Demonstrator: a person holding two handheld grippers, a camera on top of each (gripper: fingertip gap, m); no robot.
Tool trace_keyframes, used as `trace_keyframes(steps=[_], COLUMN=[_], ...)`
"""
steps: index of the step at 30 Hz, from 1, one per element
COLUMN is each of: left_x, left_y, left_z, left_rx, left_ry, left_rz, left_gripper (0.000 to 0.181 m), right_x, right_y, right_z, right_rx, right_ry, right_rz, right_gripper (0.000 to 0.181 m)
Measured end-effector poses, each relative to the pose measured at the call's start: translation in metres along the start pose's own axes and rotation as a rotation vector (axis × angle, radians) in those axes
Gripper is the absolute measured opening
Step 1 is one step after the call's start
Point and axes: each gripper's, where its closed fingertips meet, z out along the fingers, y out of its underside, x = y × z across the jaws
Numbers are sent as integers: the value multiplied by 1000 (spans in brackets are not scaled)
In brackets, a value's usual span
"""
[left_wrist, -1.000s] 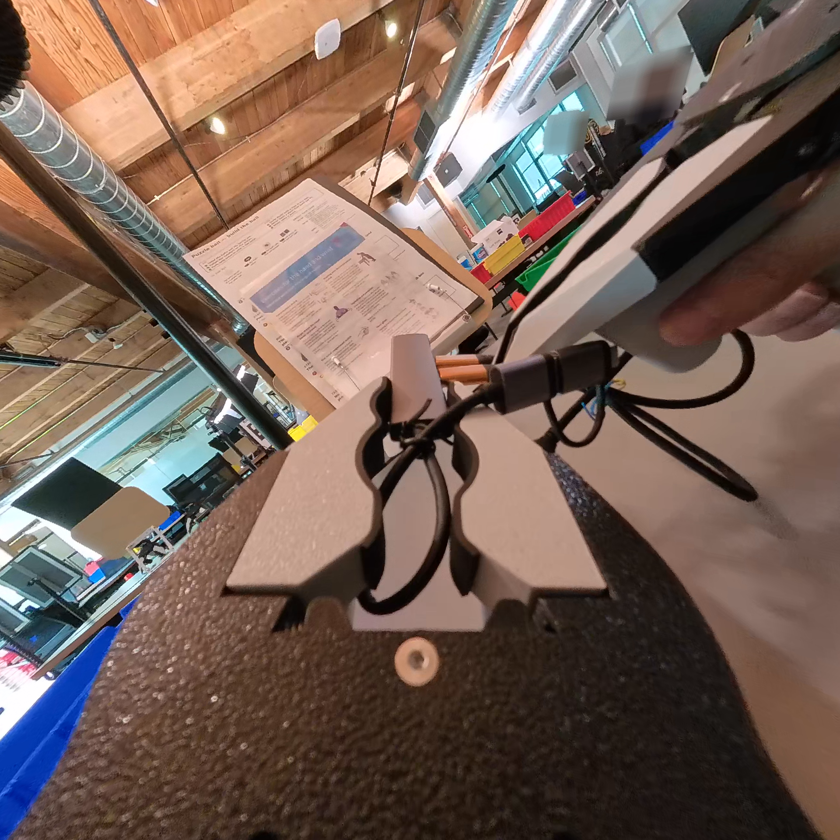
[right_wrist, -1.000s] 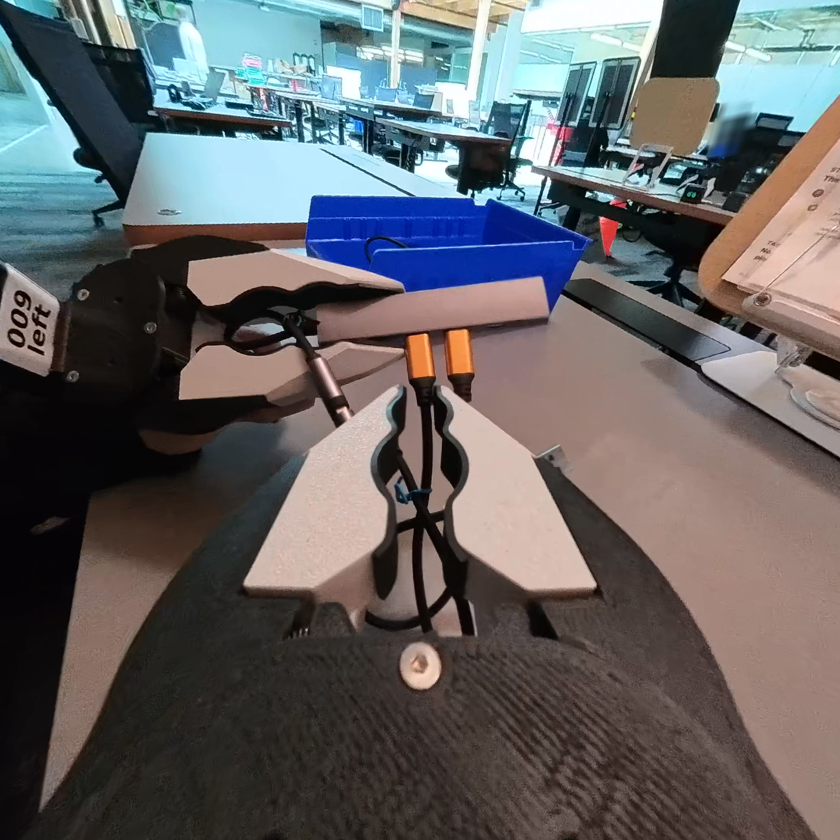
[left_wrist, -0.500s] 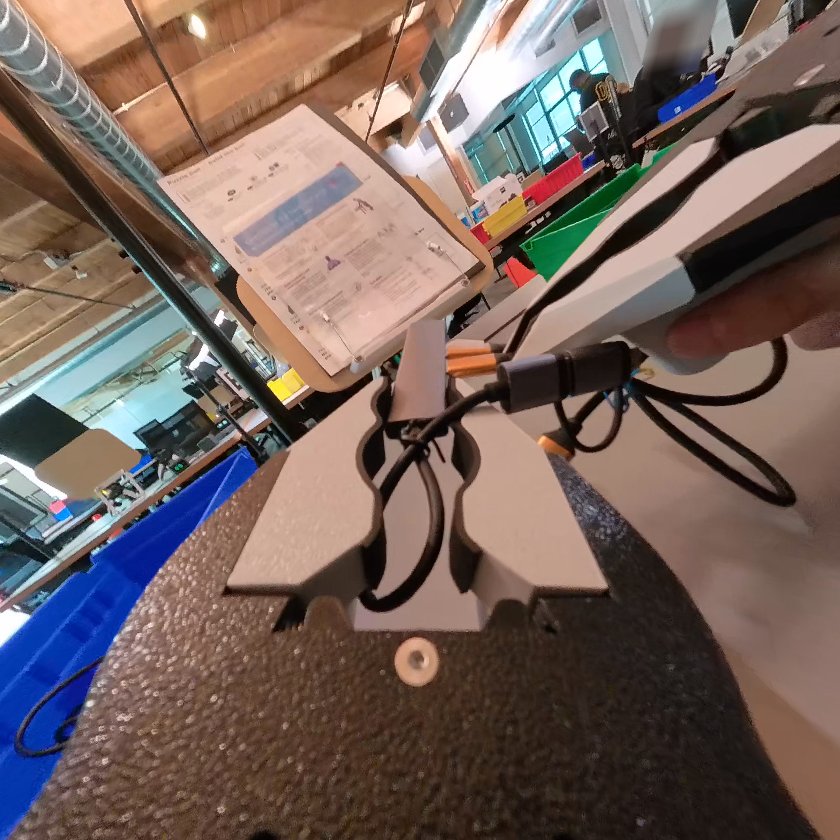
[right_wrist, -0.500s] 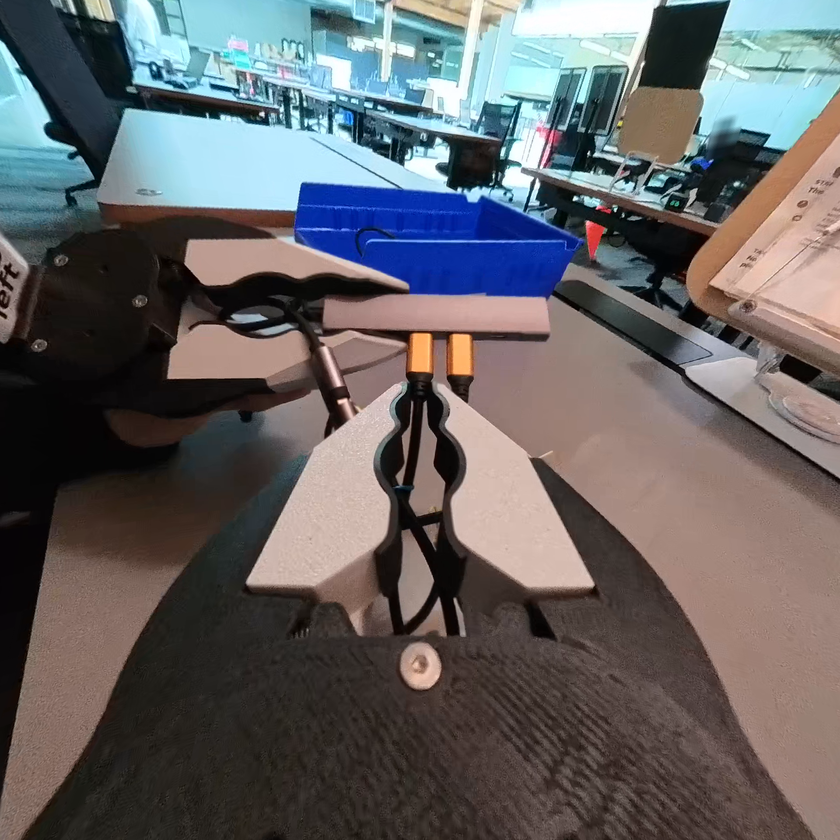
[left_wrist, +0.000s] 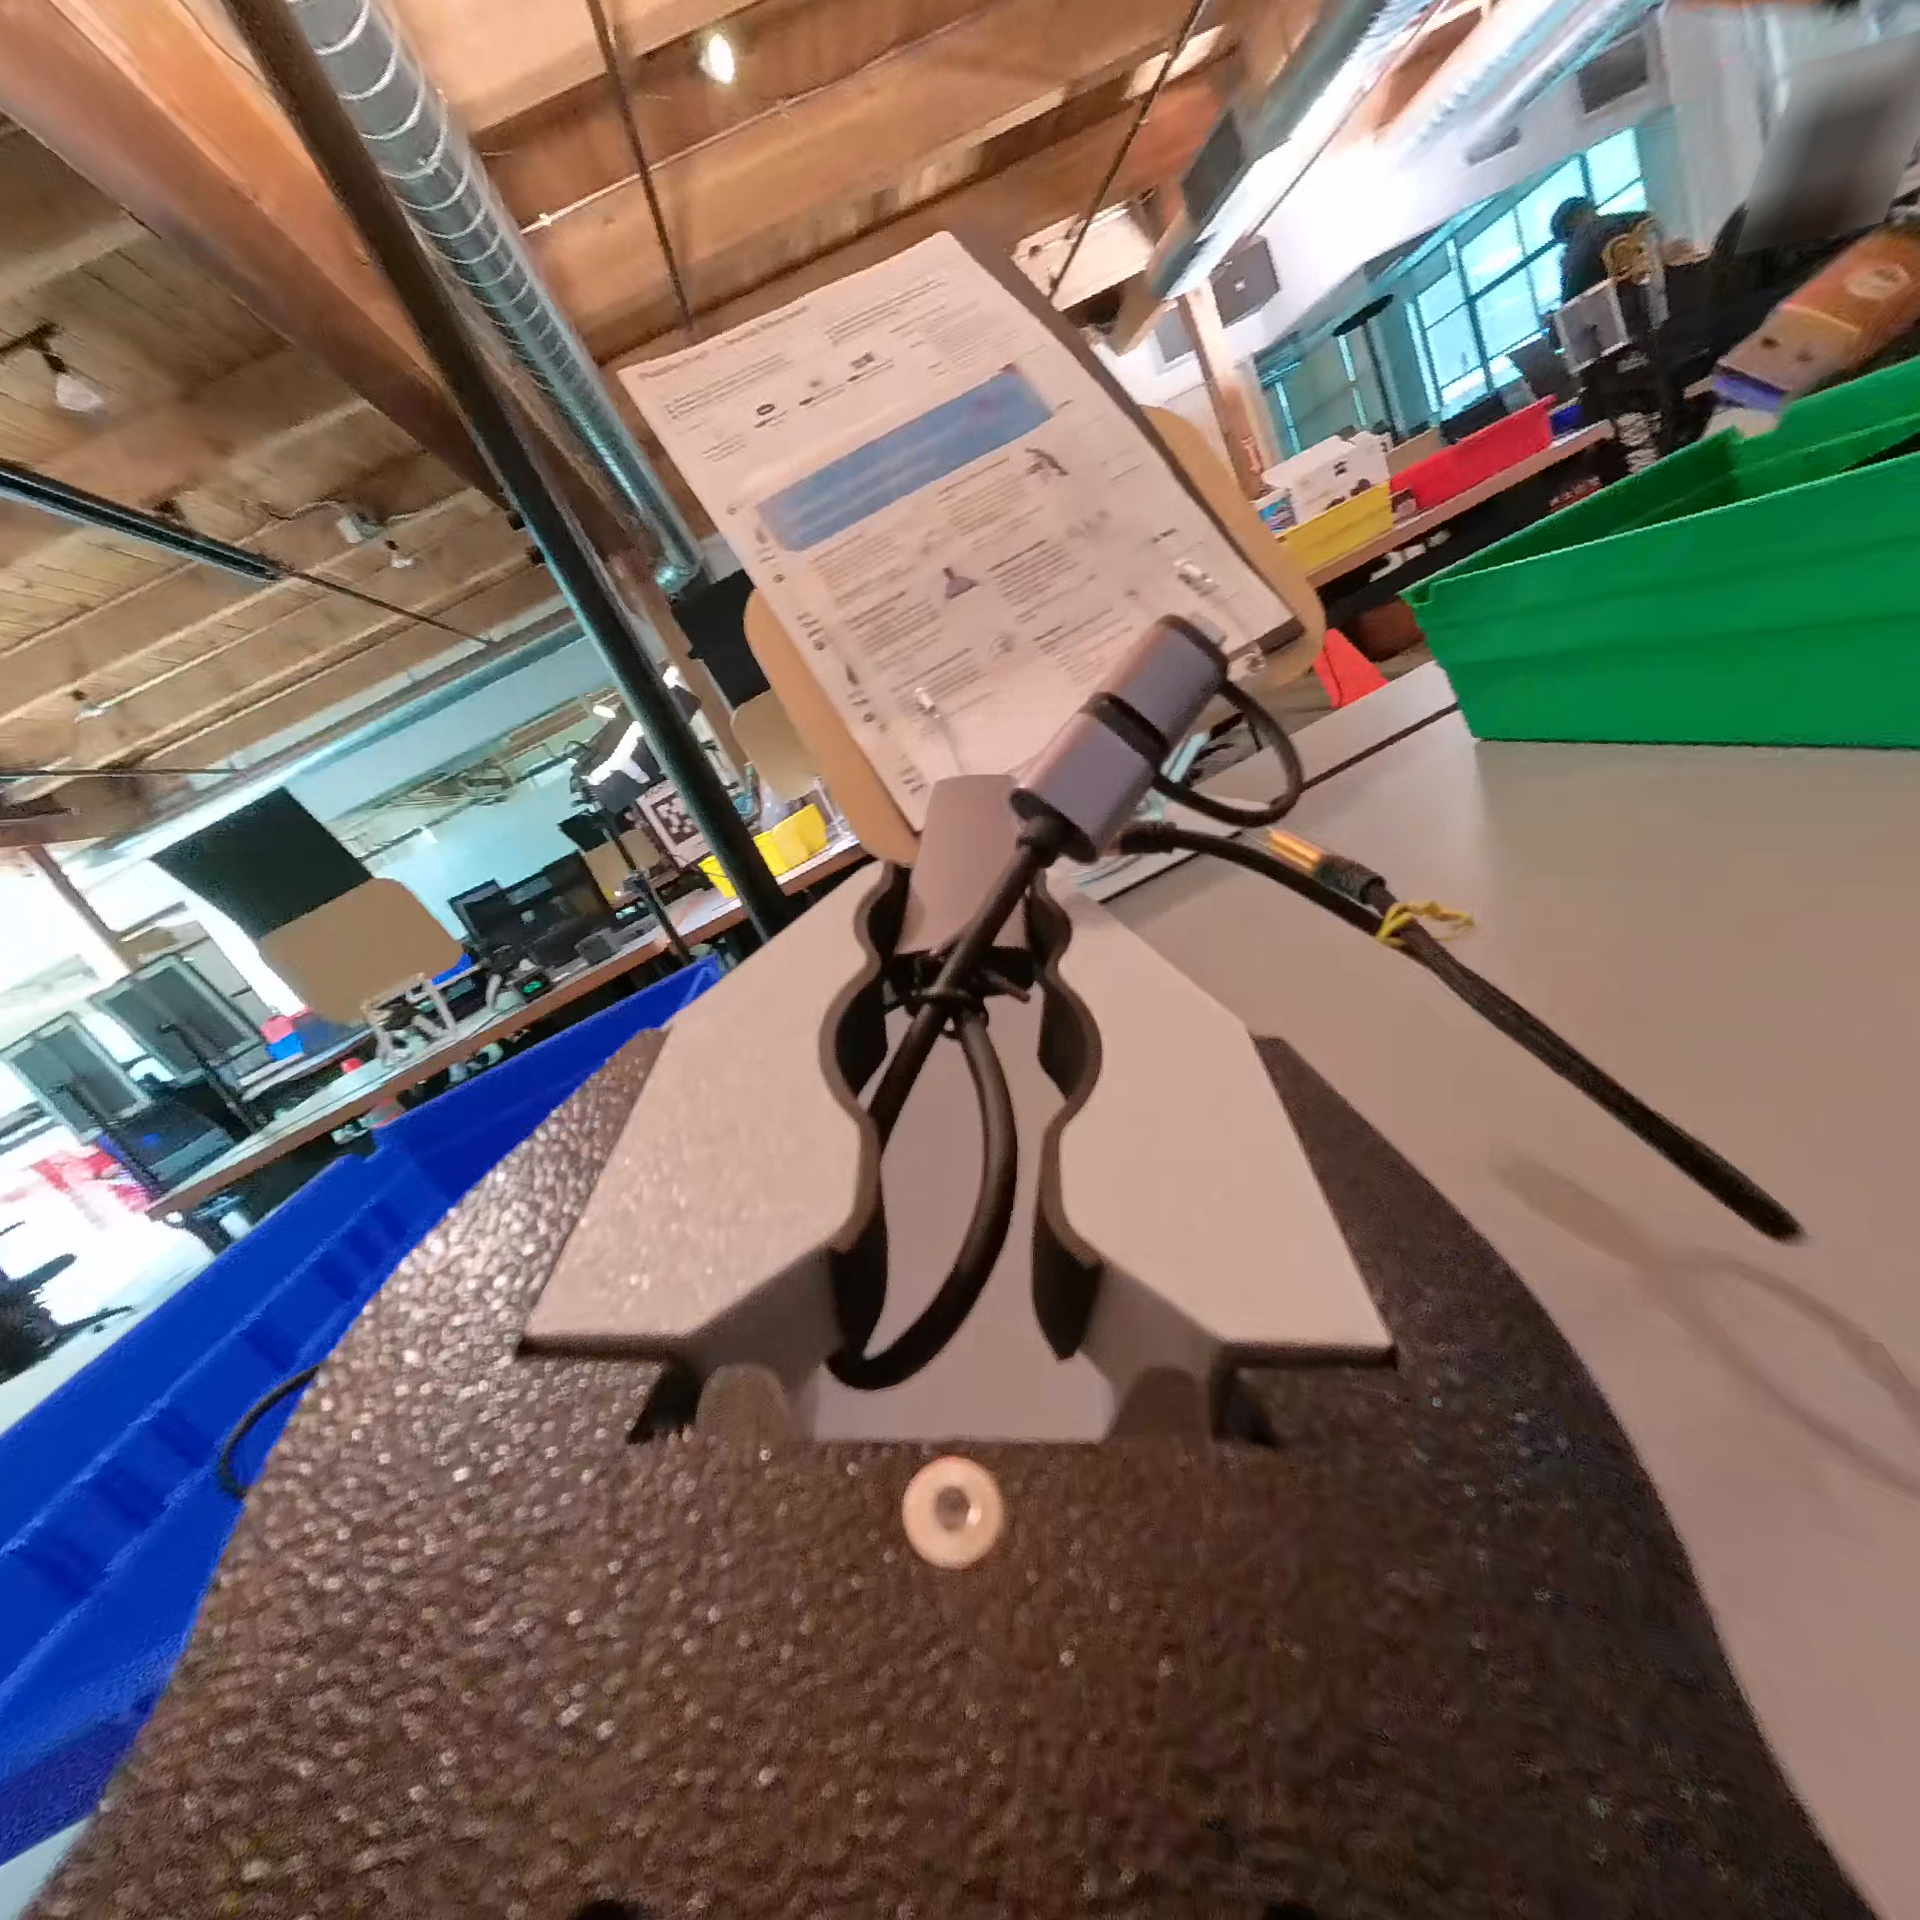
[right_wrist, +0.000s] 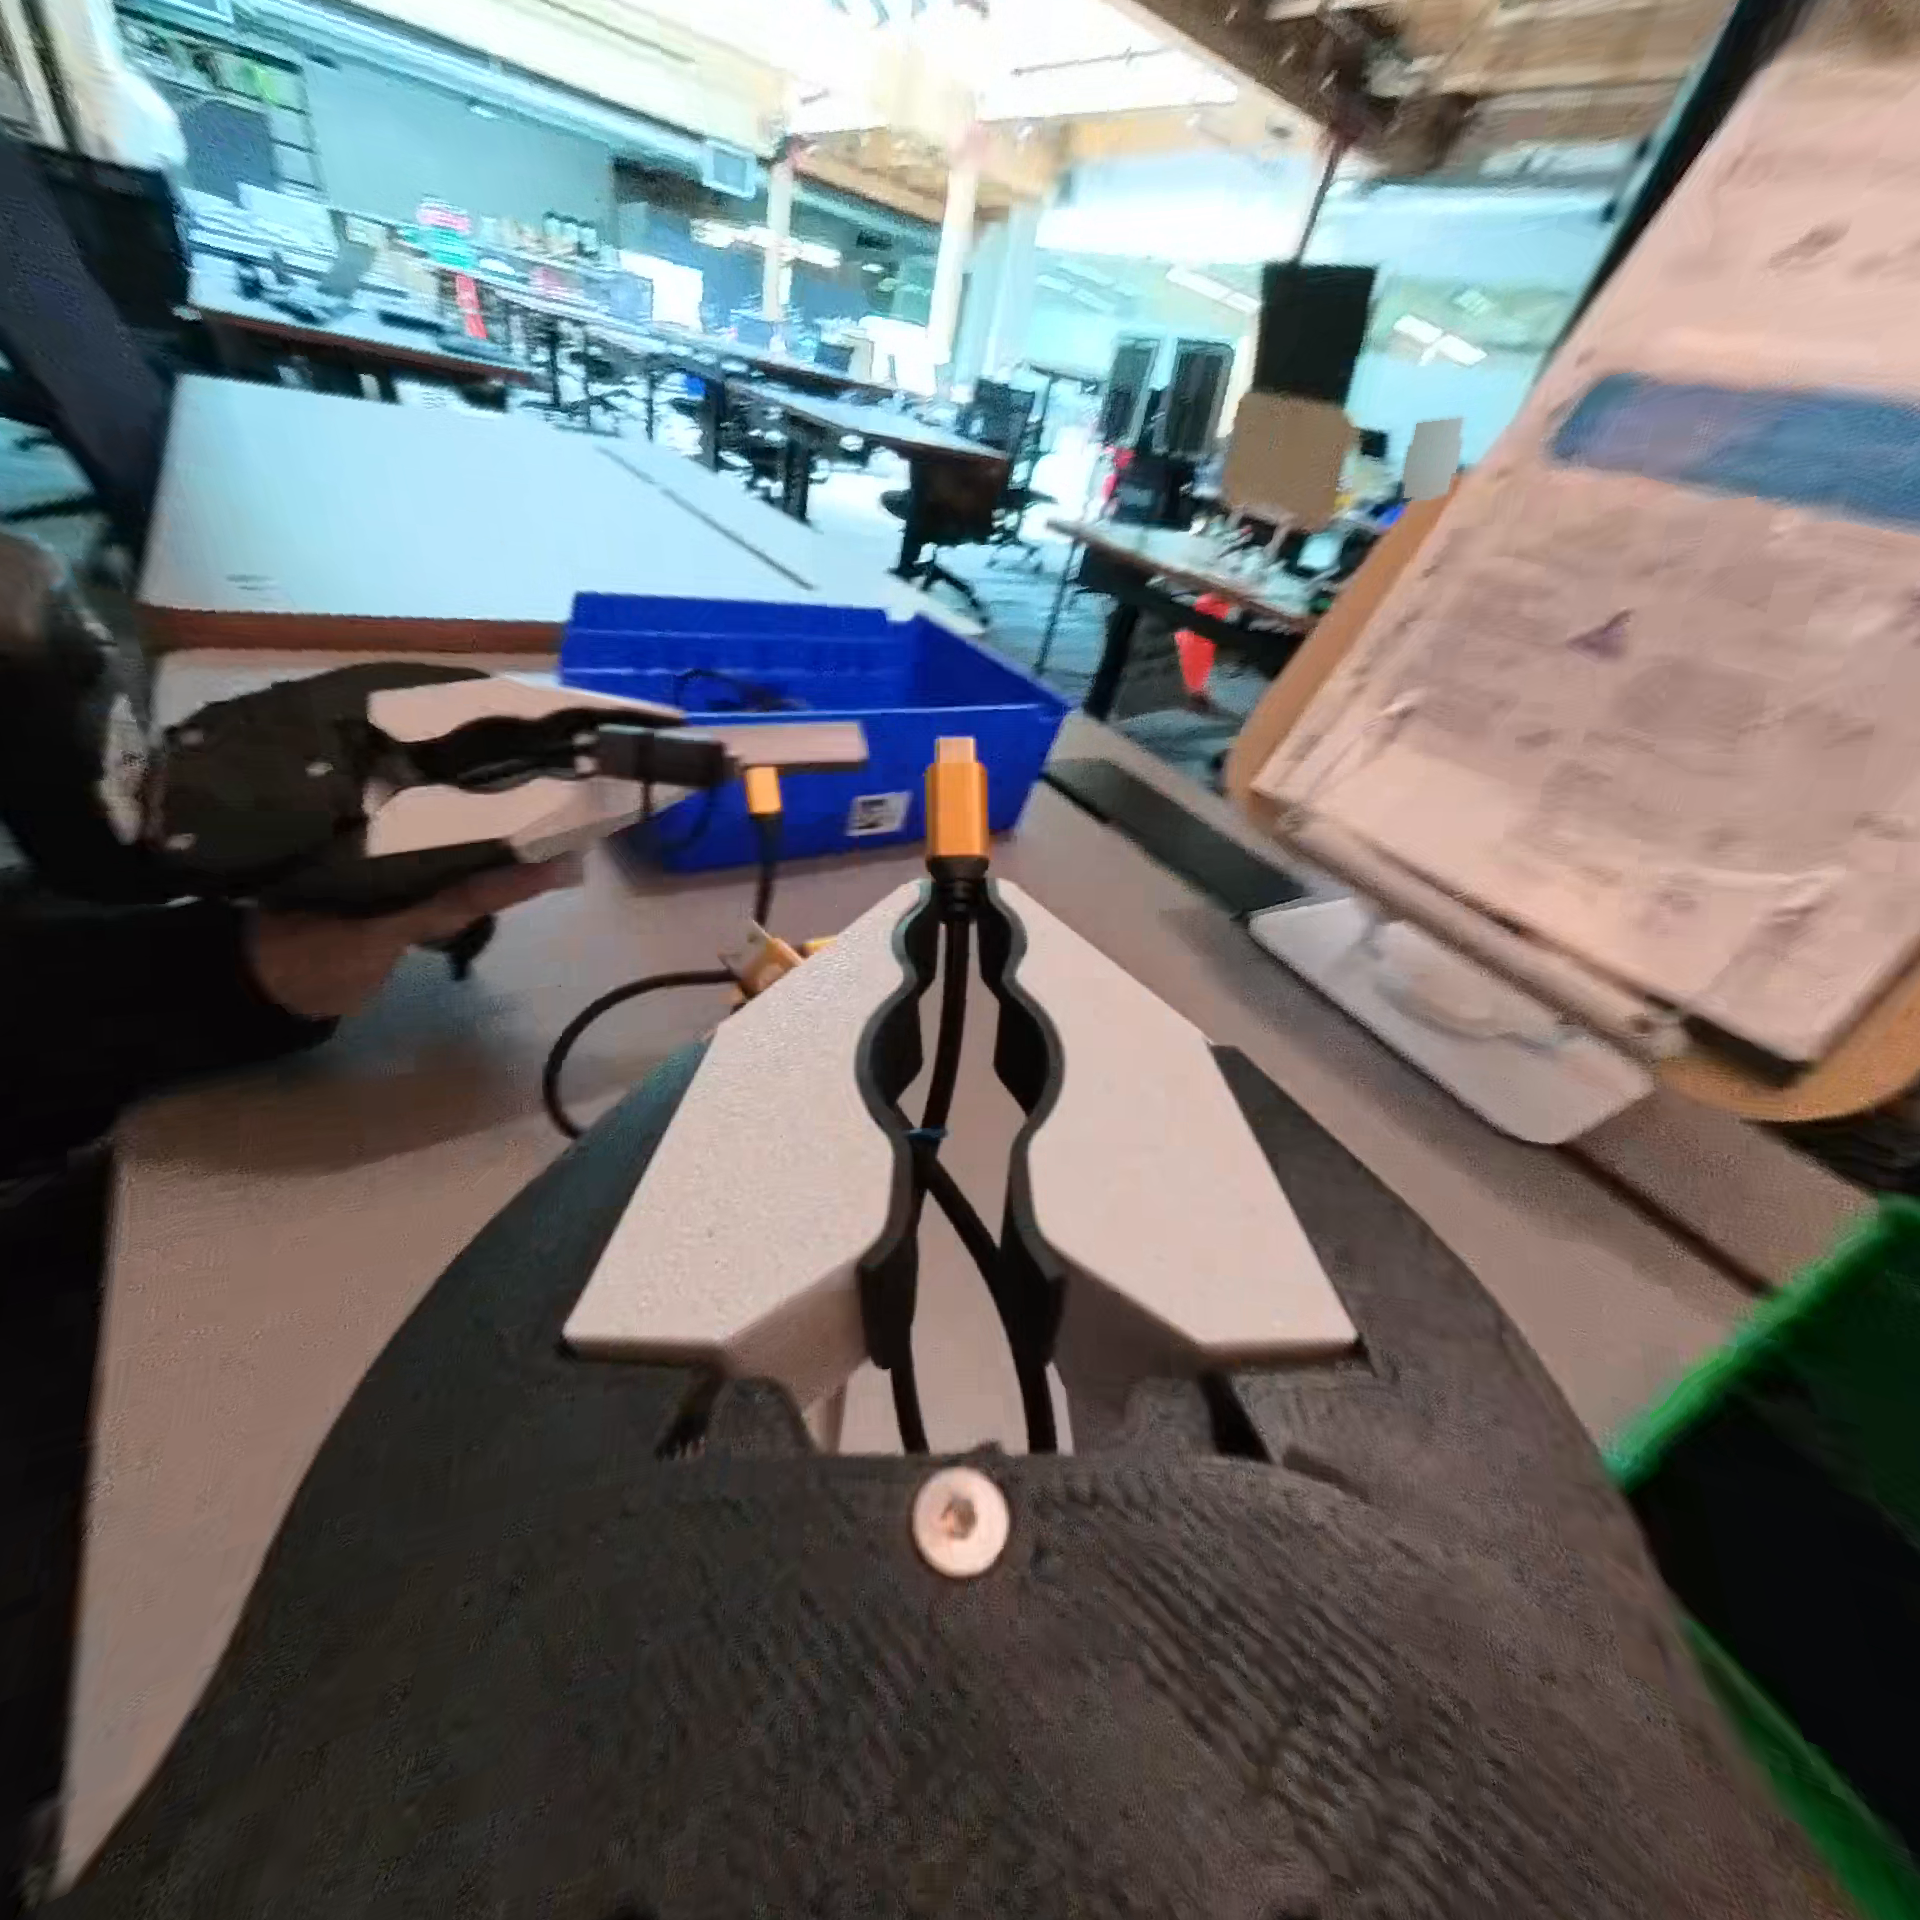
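Wooden ceiling beams and a silver duct fill the upper left of the left wrist view, above a wide workshop of desks, and both views look across a grey table (left_wrist: 1662, 935). At the centre of the left wrist view the left gripper (left_wrist: 961, 914) has its two grey fingers drawn together on a flat grey hub (left_wrist: 961, 862) and its tied black cord (left_wrist: 935, 1122), which loops back between the fingers; the cord's grey plug (left_wrist: 1127, 743) sticks up and to the right past the tips. In the right wrist view the same gripper (right_wrist: 623, 753) appears at mid-left, with a hand under it and the hub (right_wrist: 800, 743) pointing right, one orange plug (right_wrist: 764, 790) hanging from its underside. At the centre of that view the right gripper (right_wrist: 956, 899) is clamped on a black cable (right_wrist: 940, 1039), whose orange connector (right_wrist: 956, 795) stands upright just past the tips and clear of the hub. Another orange connector (right_wrist: 764, 956) lies on the table to the left of the fingers, as far as the blur allows. A blue bin (right_wrist: 831, 686) sits beyond both grippers, a printed sheet on a brown board (left_wrist: 935, 520) leans at upper centre of the left wrist view, and green bins (left_wrist: 1683, 603) occupy its right edge.
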Motion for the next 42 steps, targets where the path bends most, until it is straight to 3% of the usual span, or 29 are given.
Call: trace_keyframes(steps=[3, 7, 10, 15, 18, 21, 24, 27, 30, 32, 35, 42], left_x=[7, 11, 11, 12, 14, 15, 17, 18, 19, 20, 22, 34], left_y=[-1, -1, -1, 0, 2, 2, 3, 3, 2, 1, -1, -22], left_z=[1, 1, 1, 1, 2, 2, 2, 2, 2, 1, 1, -3], left_rx=[2, 2, 3, -4, -10, -14, -15, -15, -10, -2, 8, 76], left_ry=[30, 46, 48, 58, 64, 69, 76, 83, 91, 93, 106, 212], left_rz=[-21, -19, -20, -17, -14, -10, -4, 0, 4, 10, 15, -39], left_gripper=[22, 22, 22, 22, 22, 22, 22, 22, 22, 22, 22, 22], right_x=[58, 118, 157, 198, 194, 191, 181, 161, 131, 109, 76, 6], right_y=[-13, 3, 33, 81, 111, 119, 114, 84, 49, 34, 17, 22], right_z=[-44, -85, -92, -86, -74, -70, -70, -72, -63, -53, -37, 15], right_rx=[9, -78, -200, -374, -456, -463, -425, -259, -56, 0, 75, 54], right_ry=[234, 425, 493, 508, 433, 462, 474, 462, 338, 223, 61, -264], right_rz=[-120, -231, -352, -349, -254, -258, -181, -51, 127, 258, 373, 608], right_gripper=[7, 7, 7, 7, 16, 27, 44, 60, 71, 85, 89, 95])
